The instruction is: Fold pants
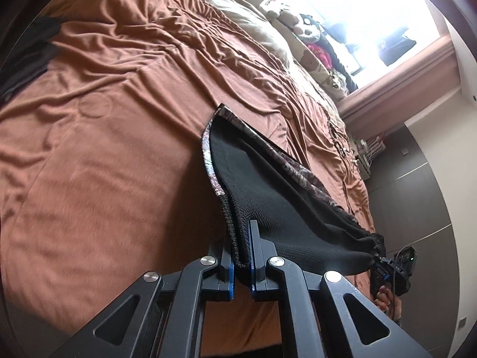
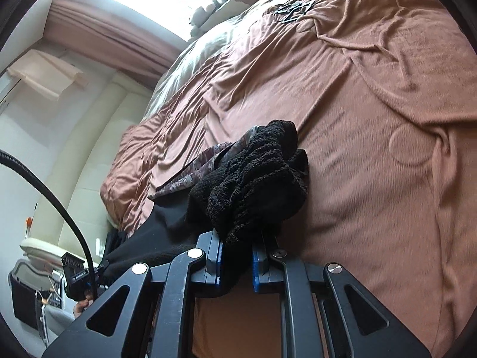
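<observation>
So we've got the left hand-held gripper (image 1: 241, 256) clamped tight on the edge of the pants (image 1: 268, 197), black fabric with a patterned trim pinched right between the blue pads. Our right hand-held gripper (image 2: 237, 256) is closed on a bunched wad of the same pants (image 2: 253, 179) too. The cloth hangs stretched between the two, lifted just above the bed (image 1: 119, 119). In the left view we can spot the right one at the far end of the fabric. Past that it's all wrinkled rust-brown bedcover (image 2: 372, 119), then plush toys (image 1: 310, 32) by the bright window (image 1: 357, 6).
</observation>
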`<act>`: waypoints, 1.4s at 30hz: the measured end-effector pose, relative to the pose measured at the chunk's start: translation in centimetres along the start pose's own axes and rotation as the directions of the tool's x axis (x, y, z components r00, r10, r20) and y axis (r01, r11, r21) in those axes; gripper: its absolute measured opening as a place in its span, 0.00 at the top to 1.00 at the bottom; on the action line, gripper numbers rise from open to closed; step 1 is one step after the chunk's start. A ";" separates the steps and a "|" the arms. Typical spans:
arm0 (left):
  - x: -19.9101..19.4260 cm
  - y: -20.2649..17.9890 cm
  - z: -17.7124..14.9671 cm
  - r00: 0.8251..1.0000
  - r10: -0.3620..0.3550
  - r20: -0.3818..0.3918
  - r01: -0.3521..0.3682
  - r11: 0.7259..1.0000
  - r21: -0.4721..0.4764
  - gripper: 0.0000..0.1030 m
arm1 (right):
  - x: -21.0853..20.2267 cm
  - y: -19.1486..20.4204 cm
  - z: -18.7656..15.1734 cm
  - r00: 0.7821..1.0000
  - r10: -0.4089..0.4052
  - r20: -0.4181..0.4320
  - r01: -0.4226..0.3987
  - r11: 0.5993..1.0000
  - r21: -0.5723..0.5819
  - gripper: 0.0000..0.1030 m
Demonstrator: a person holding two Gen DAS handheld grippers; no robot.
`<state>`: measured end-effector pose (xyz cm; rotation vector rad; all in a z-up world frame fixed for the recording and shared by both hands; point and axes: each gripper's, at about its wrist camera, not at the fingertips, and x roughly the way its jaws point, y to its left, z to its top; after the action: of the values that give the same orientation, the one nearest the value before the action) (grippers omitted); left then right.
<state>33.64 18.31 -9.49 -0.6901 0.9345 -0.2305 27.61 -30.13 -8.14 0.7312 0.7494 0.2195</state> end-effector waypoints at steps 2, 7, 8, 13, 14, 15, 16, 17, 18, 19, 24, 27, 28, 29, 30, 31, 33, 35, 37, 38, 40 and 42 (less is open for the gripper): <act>-1.0 0.4 -0.8 1.000 -0.002 0.000 0.002 1.000 -0.006 0.93 | -0.4 0.3 -0.3 1.000 0.002 -0.007 -0.002 1.000 -0.012 0.89; -2.5 1.2 -2.1 1.000 -0.018 -0.004 0.018 1.000 -0.025 0.93 | -1.1 0.8 -1.1 0.999 0.006 -0.033 -0.007 1.000 -0.029 0.89; -2.8 1.4 -2.4 1.000 -0.022 -0.005 0.022 0.999 -0.030 0.93 | -1.2 0.9 -1.2 0.999 0.008 -0.036 -0.009 1.000 -0.029 0.89; -2.5 2.6 -2.9 0.999 -0.030 -0.012 0.029 0.998 -0.051 0.93 | -1.4 0.8 -1.5 0.999 0.006 -0.037 -0.008 0.999 -0.048 0.89; -2.1 2.9 -3.0 1.000 -0.024 -0.018 0.023 0.998 -0.055 0.93 | -1.2 0.7 -1.4 0.999 -0.002 -0.032 0.000 0.999 -0.053 0.89; -1.4 3.4 -3.1 1.000 -0.009 -0.028 0.008 0.998 -0.058 0.93 | -1.0 0.6 -1.6 1.000 -0.008 -0.028 0.006 0.999 -0.054 0.89; -0.8 3.8 -3.2 0.999 0.005 -0.036 -0.007 0.998 -0.061 0.93 | -0.4 0.3 -1.4 1.000 -0.017 -0.027 0.015 0.999 -0.053 0.89; -0.2 4.1 -3.3 0.999 0.019 -0.044 -0.022 0.998 -0.061 0.93 | -0.2 0.2 -1.7 0.999 -0.021 -0.027 0.019 0.998 -0.054 0.88; 0.5 4.6 -3.5 0.998 0.038 -0.055 -0.041 0.997 -0.064 0.93 | 0.4 -0.1 -1.6 0.999 -0.035 -0.028 0.033 0.998 -0.055 0.88; 1.1 5.1 -3.7 0.997 0.052 -0.063 -0.056 0.996 -0.064 0.93 | 0.8 0.0 -1.8 0.998 -0.050 -0.027 0.048 0.997 -0.055 0.85; 3.0 6.9 -4.6 0.986 0.112 -0.120 -0.121 0.990 -0.073 0.90 | 2.3 0.2 -2.5 0.992 -0.109 -0.061 0.106 0.993 -0.052 0.69; 2.5 6.8 -4.6 0.981 0.153 -0.117 -0.159 0.986 -0.046 0.74 | 2.2 0.7 -3.1 0.987 -0.137 -0.079 0.130 0.988 -0.083 0.62; 2.2 6.9 -4.6 0.981 0.160 -0.112 -0.166 0.985 -0.042 0.71 | 2.0 1.1 -3.2 0.986 -0.144 -0.080 0.136 0.986 -0.098 0.57; 1.9 6.8 -4.5 0.980 0.169 -0.107 -0.173 0.984 -0.038 0.65 | 1.9 1.3 -3.2 0.985 -0.151 -0.080 0.142 0.984 -0.108 0.53; 1.5 6.9 -4.4 0.978 0.185 -0.099 -0.189 0.981 -0.032 0.59 | 1.6 1.6 -3.4 0.982 -0.173 -0.075 0.163 0.979 -0.124 0.39; 1.1 6.9 -4.2 0.976 0.199 -0.090 -0.202 0.979 -0.025 0.58 | 1.1 2.0 -3.6 0.977 -0.207 -0.056 0.197 0.970 -0.144 0.32; 0.4 7.0 -3.7 0.974 0.212 -0.074 -0.214 0.977 -0.016 0.56 | 0.0 2.2 -3.7 0.976 -0.216 -0.034 0.209 0.966 -0.155 0.32; 0.1 6.9 -2.9 0.973 0.220 -0.067 -0.221 0.975 -0.006 0.56 | -0.9 2.3 -3.8 0.979 -0.204 -0.025 0.198 0.968 -0.152 0.32; -0.1 6.3 -1.9 0.971 0.232 -0.054 -0.232 0.973 0.018 0.56 | -1.5 2.8 -3.7 0.974 -0.227 -0.002 0.223 0.959 -0.174 0.32; 0.0 6.0 -1.4 0.970 0.237 -0.048 -0.236 0.971 0.033 0.56 | -1.7 3.1 -3.6 0.971 -0.238 0.009 0.235 0.954 -0.188 0.32; 0.3 5.0 -0.4 0.970 0.240 -0.039 -0.237 0.969 0.067 0.56 | -2.1 3.6 -3.5 0.973 -0.229 0.022 0.228 0.952 -0.203 0.32; 0.8 4.0 0.8 0.970 0.242 -0.035 -0.238 0.966 0.101 0.56 | -2.3 4.2 -3.3 0.973 -0.231 0.028 0.231 0.948 -0.219 0.32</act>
<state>34.29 21.37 -12.24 -0.4786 1.0356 -0.0762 23.91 -26.31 -5.72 0.4272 0.7880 0.0867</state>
